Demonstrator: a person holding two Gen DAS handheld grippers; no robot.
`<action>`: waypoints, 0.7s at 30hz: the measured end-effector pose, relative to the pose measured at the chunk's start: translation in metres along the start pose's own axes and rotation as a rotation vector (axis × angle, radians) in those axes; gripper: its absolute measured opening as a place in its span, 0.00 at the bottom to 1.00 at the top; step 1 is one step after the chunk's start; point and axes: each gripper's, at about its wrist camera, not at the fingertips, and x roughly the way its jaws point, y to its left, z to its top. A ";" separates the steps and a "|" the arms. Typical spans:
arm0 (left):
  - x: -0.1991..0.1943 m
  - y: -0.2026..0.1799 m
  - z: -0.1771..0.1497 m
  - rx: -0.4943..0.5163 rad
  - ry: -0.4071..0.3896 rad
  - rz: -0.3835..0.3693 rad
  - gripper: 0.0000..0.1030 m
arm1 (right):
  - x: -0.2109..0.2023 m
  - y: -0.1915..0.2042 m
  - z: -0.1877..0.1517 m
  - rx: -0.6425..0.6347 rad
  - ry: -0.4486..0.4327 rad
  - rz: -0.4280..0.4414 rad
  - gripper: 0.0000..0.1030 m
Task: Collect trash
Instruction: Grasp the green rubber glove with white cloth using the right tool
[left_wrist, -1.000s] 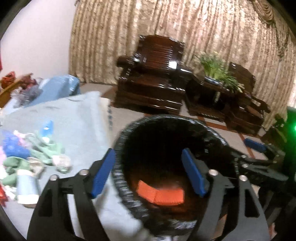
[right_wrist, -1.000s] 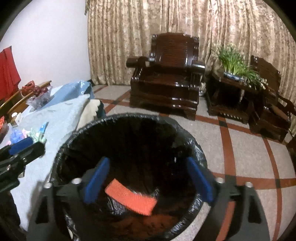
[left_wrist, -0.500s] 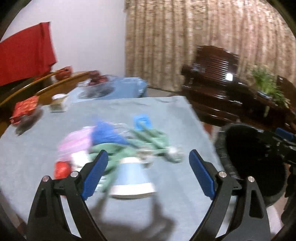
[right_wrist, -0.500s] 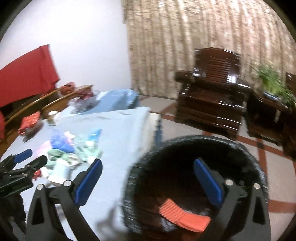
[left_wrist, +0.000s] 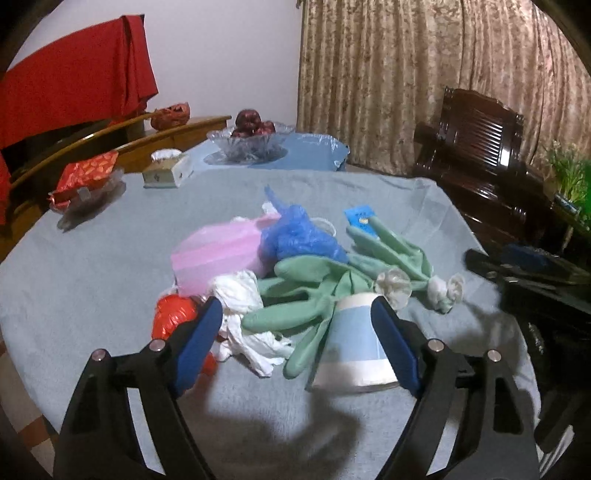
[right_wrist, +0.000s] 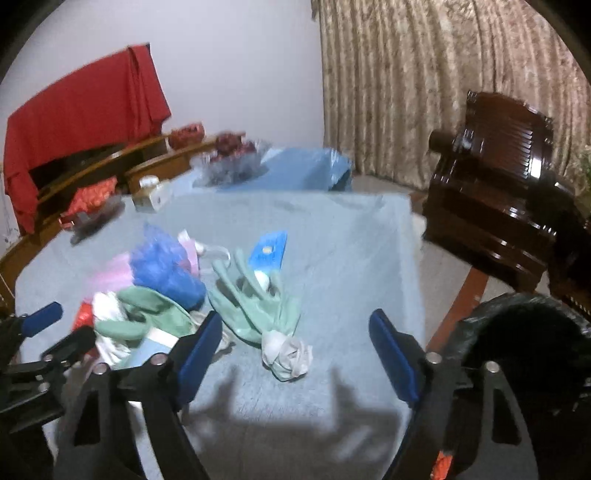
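Now both claws are hovering over the trash pile on the desk (left_wrist: 92, 266), jaws closing, nothing gripped. Left claw (left_wrist: 301, 341) is framing the paper cup (left_wrist: 354, 347); right claw (right_wrist: 295, 349), somewhat blurred, is probably targeting the balled green glove (right_wrist: 286, 350). Next: descend, pinch, carry to bin (right_wrist: 524, 332).

We see bare grey cloth (left_wrist: 92, 280) open left of the trash pile (left_wrist: 295, 280); the fruit bowl (left_wrist: 251, 146) stands far, the black bin (right_wrist: 524, 347) near right.
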 end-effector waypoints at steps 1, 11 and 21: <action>0.002 0.000 -0.001 0.000 0.004 0.000 0.77 | 0.009 0.000 -0.004 -0.003 0.023 -0.005 0.74; 0.019 0.000 -0.007 -0.015 0.031 -0.022 0.77 | 0.054 -0.003 -0.016 0.009 0.149 -0.001 0.64; 0.023 -0.010 -0.005 -0.013 0.031 -0.035 0.77 | 0.060 0.002 -0.017 -0.023 0.203 0.051 0.37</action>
